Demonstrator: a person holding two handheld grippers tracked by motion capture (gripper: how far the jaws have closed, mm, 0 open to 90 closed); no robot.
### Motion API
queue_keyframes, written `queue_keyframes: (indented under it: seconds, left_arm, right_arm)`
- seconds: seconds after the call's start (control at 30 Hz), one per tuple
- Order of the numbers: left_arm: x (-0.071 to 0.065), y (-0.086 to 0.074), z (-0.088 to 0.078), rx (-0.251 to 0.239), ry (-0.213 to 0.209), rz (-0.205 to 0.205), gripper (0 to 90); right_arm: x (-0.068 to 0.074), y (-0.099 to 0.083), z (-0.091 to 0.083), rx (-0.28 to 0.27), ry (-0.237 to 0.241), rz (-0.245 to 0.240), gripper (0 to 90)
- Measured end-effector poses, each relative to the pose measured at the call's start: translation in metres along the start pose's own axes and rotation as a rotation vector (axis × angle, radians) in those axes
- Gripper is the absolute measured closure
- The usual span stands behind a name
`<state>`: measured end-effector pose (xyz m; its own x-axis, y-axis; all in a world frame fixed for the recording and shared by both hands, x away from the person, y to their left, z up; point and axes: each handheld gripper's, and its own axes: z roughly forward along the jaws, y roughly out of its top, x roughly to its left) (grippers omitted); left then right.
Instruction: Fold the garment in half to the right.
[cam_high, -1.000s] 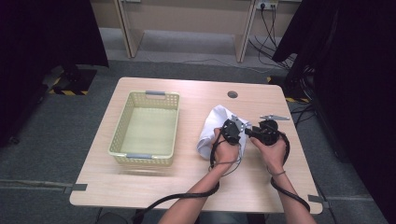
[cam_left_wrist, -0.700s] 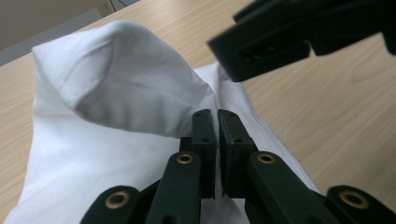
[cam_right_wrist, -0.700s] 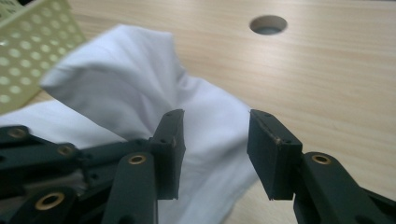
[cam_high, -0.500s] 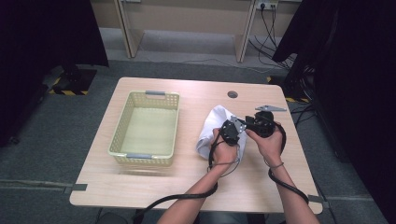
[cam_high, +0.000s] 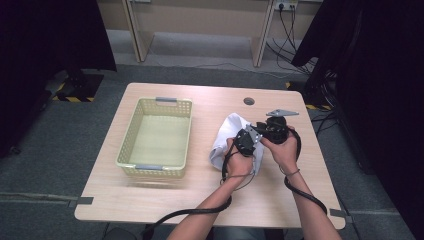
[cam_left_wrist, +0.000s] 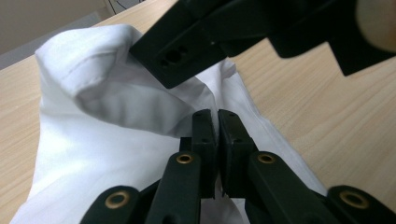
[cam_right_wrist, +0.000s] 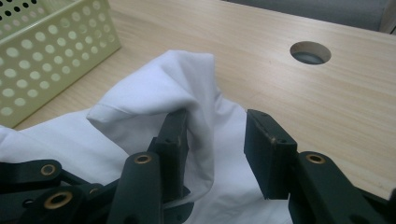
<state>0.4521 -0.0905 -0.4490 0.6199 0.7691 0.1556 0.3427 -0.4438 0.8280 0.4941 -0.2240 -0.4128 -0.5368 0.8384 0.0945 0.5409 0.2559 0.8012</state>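
Presently, cloth: the white cloth (cam_high: 223, 141) is being kept on the table (cam_high: 200, 200), right of the basket (cam_high: 156, 135).
Left gripper (cam_left_wrist: 217, 122): being clamped on the cloth.
Right gripper (cam_right_wrist: 215, 135): being closed, jaws parted around a fold.

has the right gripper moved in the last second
Yes. In the high view the right gripper has shifted up the picture, away from the person and toward the round hole in the table; its jaws have just been closing.
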Motion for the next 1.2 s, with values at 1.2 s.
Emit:
queue_keyframes:
  seconds: [1.2]
  left_arm:
    - [-0.002,0.006,-0.022,-0.086,-0.015,-0.015,65.9]
  right_arm:
    - [-0.018,-0.007,0.005,0.036,-0.067,0.152,90.0]
